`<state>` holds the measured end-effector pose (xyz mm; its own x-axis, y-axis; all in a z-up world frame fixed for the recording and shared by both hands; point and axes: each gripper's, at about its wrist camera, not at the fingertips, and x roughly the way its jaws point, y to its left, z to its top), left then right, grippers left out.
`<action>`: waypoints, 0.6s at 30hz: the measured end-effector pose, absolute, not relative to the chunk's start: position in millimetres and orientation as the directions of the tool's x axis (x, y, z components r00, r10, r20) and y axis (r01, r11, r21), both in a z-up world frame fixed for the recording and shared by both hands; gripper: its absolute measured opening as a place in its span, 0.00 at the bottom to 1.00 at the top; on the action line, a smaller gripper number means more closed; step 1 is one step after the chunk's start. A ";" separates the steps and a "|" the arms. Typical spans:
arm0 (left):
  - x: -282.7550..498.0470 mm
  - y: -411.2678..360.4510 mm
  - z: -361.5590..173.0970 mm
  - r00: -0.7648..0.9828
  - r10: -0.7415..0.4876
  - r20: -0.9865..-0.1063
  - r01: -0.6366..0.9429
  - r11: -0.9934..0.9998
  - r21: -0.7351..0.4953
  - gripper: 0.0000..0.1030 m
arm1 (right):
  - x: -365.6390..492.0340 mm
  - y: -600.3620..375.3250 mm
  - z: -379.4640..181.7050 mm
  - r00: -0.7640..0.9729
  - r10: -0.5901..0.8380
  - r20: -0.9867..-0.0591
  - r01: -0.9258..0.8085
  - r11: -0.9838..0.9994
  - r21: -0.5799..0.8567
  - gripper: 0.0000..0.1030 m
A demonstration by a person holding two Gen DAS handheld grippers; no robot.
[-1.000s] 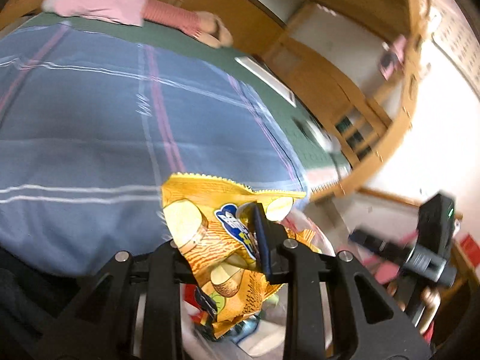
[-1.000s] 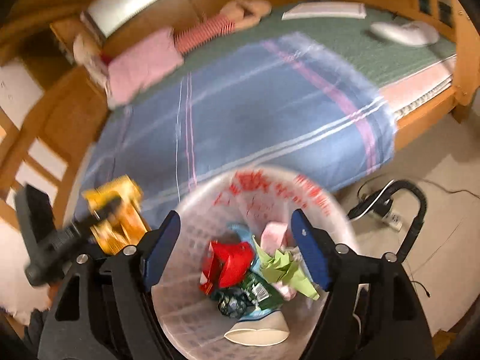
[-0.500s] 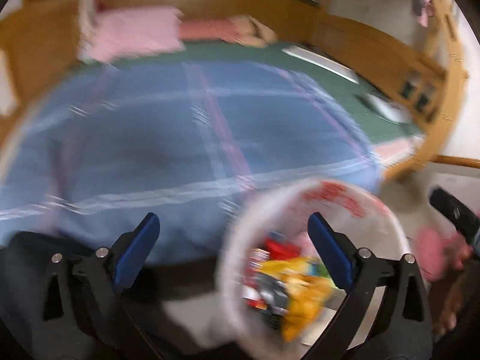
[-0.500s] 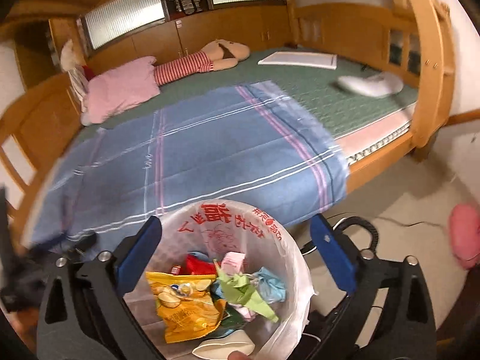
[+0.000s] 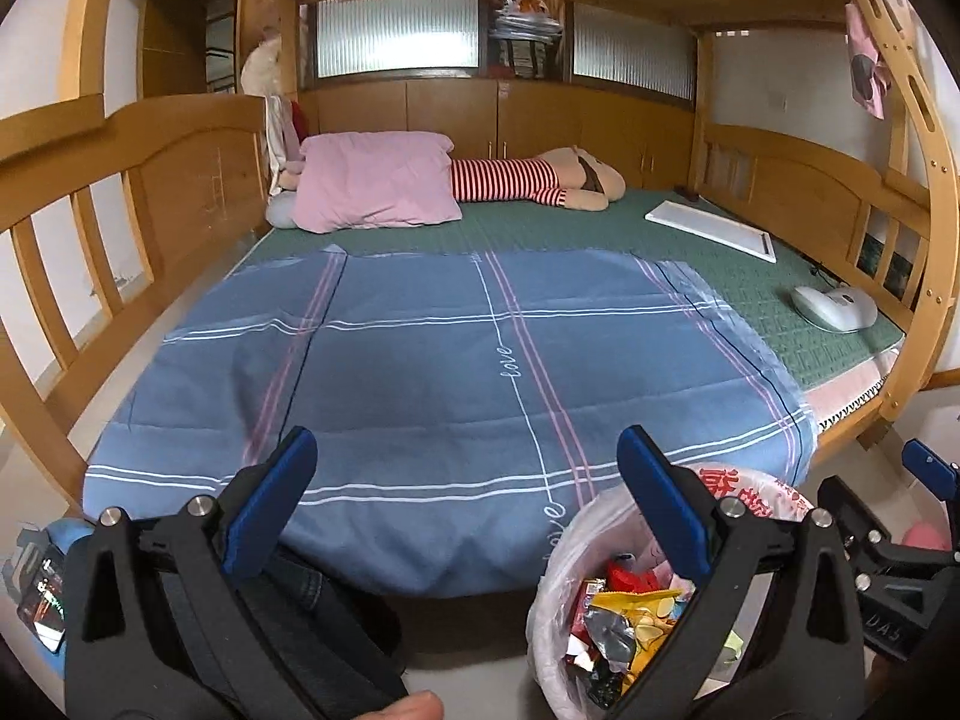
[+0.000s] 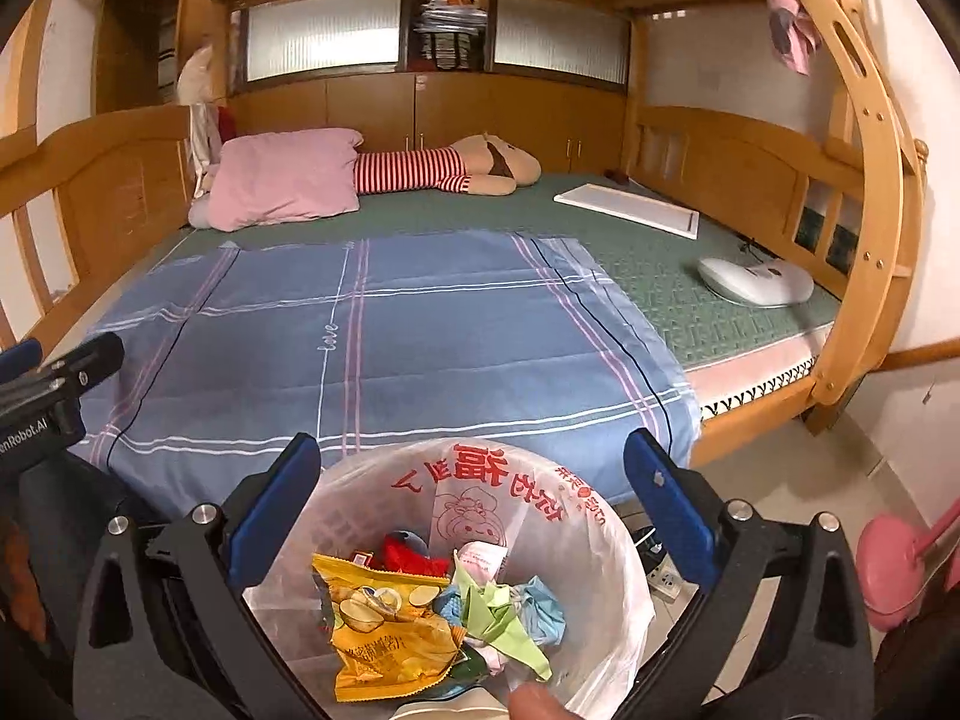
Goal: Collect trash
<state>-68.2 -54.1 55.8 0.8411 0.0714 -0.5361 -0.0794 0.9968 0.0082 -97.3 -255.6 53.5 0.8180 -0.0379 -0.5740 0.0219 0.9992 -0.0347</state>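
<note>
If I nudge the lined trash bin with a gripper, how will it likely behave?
The trash bin probably slides or tips easily: it holds only light items such as the yellow chip bag and crumpled paper. Its thin plastic liner looks floppy and slippery, so it would likely crumple rather than give grip.

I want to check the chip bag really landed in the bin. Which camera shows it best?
The right wrist view: the yellow chip bag lies fully visible on top of the trash in the lined trash bin, between the open right gripper. In the left wrist view, only a sliver shows behind a finger of the open left gripper.
</note>
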 end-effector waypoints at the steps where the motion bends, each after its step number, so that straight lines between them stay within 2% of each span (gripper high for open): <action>1: -68.1 -54.9 55.7 0.841 0.073 -0.536 -0.080 0.997 0.010 0.97 | -97.2 -254.4 53.9 0.818 -0.037 -0.574 0.019 0.999 -0.036 0.96; 18: -64.2 -56.3 50.1 0.821 0.068 -0.566 -0.084 0.996 -0.002 0.97 | -97.9 -248.5 56.5 0.814 -0.034 -0.579 0.019 0.999 -0.032 0.96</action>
